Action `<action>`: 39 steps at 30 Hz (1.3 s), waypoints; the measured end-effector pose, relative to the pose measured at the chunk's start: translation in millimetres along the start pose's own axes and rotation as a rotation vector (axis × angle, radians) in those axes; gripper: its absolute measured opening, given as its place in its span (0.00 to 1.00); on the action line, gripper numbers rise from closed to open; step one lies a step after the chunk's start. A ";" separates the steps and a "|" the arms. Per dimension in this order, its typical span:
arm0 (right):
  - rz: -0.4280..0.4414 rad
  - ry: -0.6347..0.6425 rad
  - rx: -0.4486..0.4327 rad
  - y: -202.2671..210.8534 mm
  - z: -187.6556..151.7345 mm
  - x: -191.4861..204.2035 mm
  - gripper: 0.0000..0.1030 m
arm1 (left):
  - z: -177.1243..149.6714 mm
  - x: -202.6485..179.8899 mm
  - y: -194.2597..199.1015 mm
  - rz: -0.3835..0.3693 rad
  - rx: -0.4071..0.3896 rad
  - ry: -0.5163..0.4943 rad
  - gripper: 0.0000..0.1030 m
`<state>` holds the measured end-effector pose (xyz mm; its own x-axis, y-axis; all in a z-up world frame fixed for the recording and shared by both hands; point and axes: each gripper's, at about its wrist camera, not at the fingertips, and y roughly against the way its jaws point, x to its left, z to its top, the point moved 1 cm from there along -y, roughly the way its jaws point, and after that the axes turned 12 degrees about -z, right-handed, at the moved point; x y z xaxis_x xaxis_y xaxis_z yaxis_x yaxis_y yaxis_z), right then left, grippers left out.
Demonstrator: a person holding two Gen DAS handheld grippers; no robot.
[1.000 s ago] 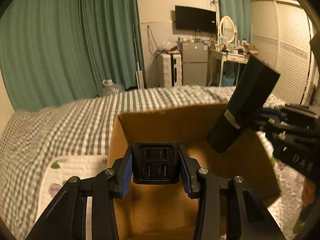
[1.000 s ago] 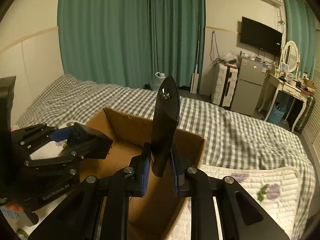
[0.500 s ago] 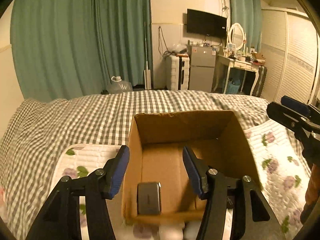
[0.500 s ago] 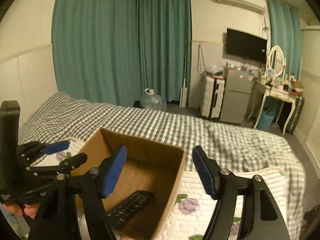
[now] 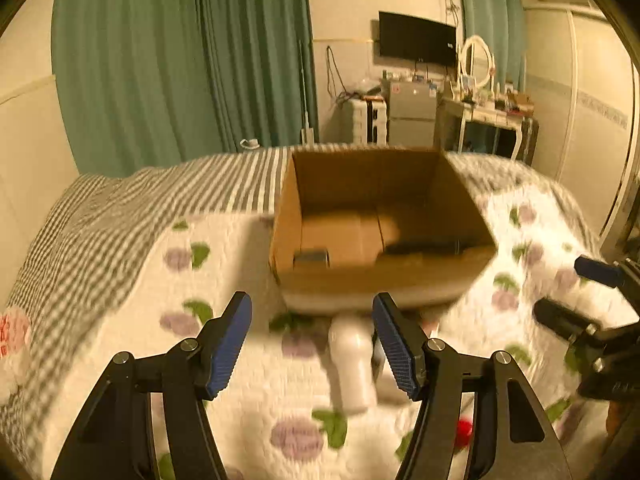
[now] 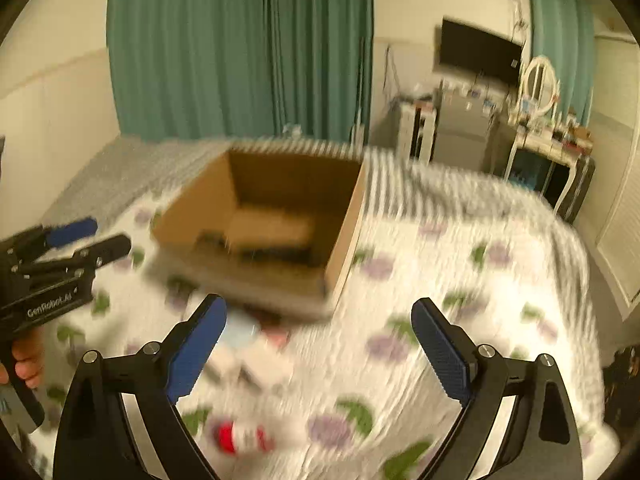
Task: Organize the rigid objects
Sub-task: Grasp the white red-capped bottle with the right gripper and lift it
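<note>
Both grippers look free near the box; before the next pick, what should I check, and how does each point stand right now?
1. Left gripper open, nothing held: ok.
2. Right gripper open, nothing held: ok.
3. Box upright on the quilt, top open: ok.
4. Charger and remote inside the box: ok.
5. White bottle lies ahead between the left gripper's fingers, not gripped: ok as next target.
6. Red and white item and the things near the box front: cannot tell what they are, too blurred.
</note>
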<state>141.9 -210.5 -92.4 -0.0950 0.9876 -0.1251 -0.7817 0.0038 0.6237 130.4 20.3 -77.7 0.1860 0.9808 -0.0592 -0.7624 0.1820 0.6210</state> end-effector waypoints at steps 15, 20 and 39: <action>0.074 0.188 0.319 -63.1 -83.0 55.1 0.92 | -64.3 -7.5 -35.3 -0.086 0.161 -0.002 0.64; 0.052 0.264 0.391 -81.0 -94.4 70.6 0.92 | -66.1 -2.2 -37.1 -0.086 0.173 0.013 0.64; 0.014 0.029 0.079 -54.0 1.1 8.7 0.76 | -43.4 7.3 -76.1 -0.033 0.225 0.053 0.62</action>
<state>184.0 -202.0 -126.3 -0.1243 0.9827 -0.1371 -0.7294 0.0032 0.6841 162.9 16.7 -159.4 0.1707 0.9780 -0.1197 -0.5977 0.1993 0.7765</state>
